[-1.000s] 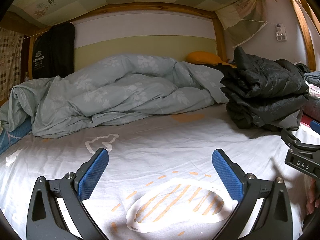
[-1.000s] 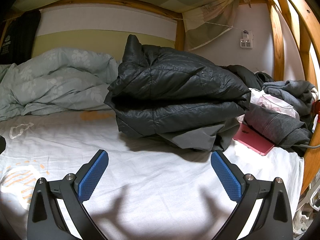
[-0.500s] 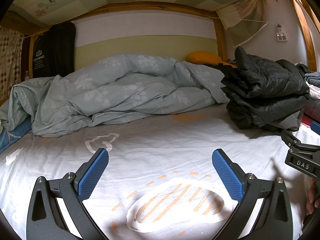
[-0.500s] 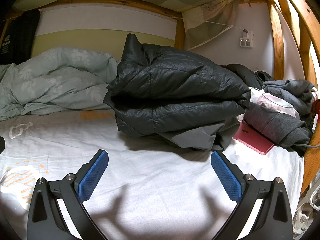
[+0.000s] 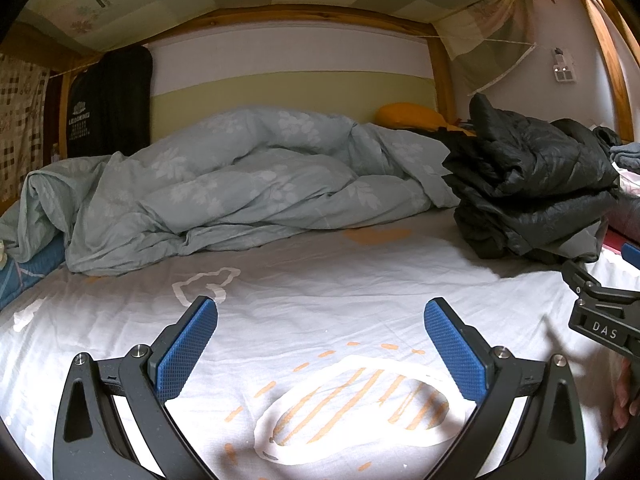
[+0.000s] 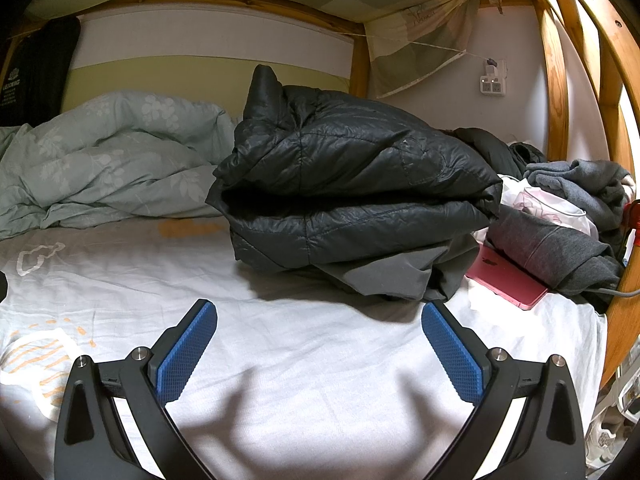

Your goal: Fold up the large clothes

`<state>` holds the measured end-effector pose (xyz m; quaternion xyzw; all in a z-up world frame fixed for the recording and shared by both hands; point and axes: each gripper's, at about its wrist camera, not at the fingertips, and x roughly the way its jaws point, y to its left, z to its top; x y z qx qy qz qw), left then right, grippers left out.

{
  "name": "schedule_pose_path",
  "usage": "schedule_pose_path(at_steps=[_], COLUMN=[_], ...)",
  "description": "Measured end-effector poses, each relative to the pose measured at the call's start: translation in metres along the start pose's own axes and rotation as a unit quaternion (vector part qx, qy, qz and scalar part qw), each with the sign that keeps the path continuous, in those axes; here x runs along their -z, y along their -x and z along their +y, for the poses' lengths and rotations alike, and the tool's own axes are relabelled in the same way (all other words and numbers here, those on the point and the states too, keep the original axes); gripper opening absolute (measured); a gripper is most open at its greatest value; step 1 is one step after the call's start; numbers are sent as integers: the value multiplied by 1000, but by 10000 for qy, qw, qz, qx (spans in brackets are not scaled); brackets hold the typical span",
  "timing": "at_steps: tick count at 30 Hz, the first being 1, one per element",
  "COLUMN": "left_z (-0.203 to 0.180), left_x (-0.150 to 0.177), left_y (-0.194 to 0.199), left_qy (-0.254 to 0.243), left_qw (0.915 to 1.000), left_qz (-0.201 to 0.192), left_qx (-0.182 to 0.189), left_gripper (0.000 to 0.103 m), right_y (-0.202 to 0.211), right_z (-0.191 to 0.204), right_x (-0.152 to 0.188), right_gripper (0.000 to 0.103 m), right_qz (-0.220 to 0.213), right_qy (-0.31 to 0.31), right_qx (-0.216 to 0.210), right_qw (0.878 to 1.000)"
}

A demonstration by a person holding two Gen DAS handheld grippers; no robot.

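both hand-held grippers, left (image 5: 320,344) and right (image 6: 318,342), hover spread and empty since the jacket (image 6: 352,196) looks folded.

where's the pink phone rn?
Right wrist view, right side: the pink phone lies flat on the white sheet, between the folded black puffer jacket and the grey hoodie pile, partly tucked under the hoodie.

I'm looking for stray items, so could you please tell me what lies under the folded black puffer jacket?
Under the black puffer jacket a grey garment pokes out onto the white sheet. Anything deeper beneath is covered.
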<state>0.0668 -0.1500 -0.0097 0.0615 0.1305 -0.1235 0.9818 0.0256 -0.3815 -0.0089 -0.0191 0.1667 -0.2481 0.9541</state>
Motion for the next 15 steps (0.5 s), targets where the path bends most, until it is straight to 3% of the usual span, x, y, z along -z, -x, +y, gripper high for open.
schedule_pose_path(at_steps=[15], left_z=[-3], left_x=[0], left_y=[1], left_qy=[-26], left_qw=[10000], left_qz=[13], left_qx=[-59], left_gripper=[103], right_y=[-2], right_z=[0], right_x=[0], right_gripper=[103], right_qz=[6], right_qy=[4], right_qx=[-11], right_qw=[10000])
